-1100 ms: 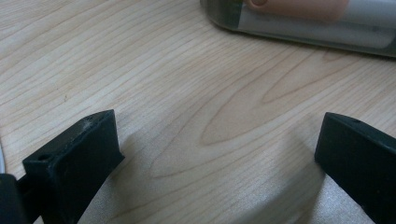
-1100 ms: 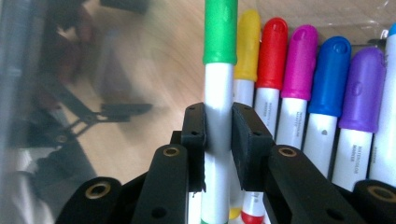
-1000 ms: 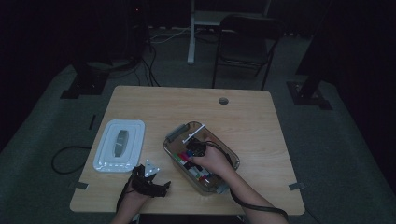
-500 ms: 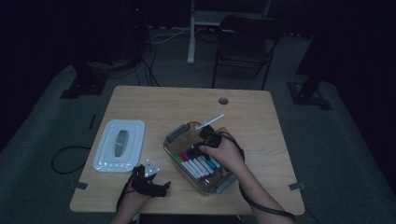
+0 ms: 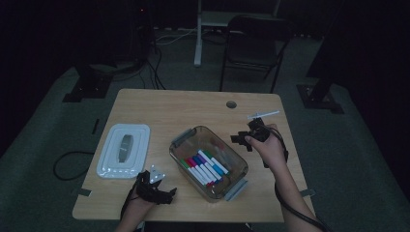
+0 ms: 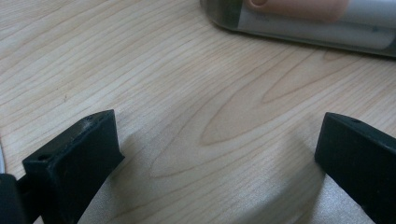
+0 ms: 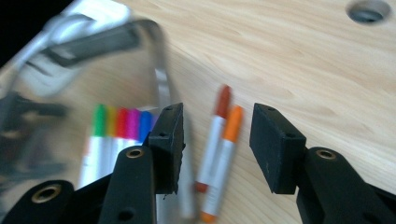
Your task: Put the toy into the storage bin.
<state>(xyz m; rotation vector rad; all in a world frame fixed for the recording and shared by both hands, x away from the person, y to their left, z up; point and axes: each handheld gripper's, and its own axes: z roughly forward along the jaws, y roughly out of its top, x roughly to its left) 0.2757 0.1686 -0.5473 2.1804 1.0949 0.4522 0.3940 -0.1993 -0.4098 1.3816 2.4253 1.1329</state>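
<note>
A clear plastic box (image 5: 180, 138) stands mid-table with a row of coloured markers (image 5: 205, 166) lying in it. My right gripper (image 5: 240, 140) hangs just right of the box in a hand, pointing at it. Its jaws have just been opening and stand open, with nothing between the pads. In the right gripper view (image 7: 217, 149), two orange-capped markers (image 7: 219, 140) lie beyond the gap by the box's clear wall (image 7: 161, 70). My left gripper (image 5: 167, 195) rests near the front edge, left of the box. Its jaws (image 6: 215, 154) stand wide open over bare wood.
A white lid (image 5: 123, 150) lies on the left part of the table (image 5: 193, 111). A round cable hole (image 5: 231, 104) sits near the far edge. A chair (image 5: 251, 43) stands behind the table. A cable lies on the floor at the left.
My right hand has lifted out of the box and moved right, and its jaws have opened. The markers in the box are now uncovered. The left gripper has stayed put.
</note>
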